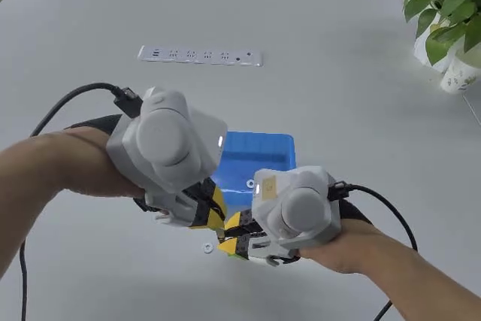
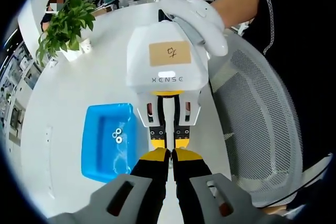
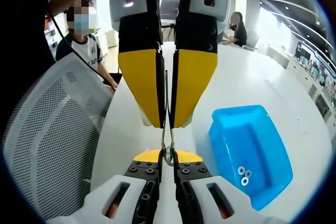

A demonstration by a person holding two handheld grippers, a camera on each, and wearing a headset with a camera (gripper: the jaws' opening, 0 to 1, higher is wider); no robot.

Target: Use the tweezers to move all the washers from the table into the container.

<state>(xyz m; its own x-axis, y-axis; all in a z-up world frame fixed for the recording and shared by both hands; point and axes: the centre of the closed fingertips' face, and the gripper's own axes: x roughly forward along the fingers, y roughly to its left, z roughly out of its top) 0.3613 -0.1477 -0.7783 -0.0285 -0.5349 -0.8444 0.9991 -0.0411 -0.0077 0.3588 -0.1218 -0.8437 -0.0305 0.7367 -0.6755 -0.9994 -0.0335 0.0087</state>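
Observation:
My two grippers meet tip to tip just in front of the blue container. The left gripper and the right gripper are both shut on thin metal tweezers. In the right gripper view the tweezers run from the left gripper's yellow jaws down into the right gripper. In the left gripper view the left gripper faces the right gripper. Two washers lie inside the container. One washer lies on the table under the grippers.
A white power strip lies at the far side of the table. A potted plant stands at the far right corner. A white mesh chair is at the table's near edge, and people sit beyond it.

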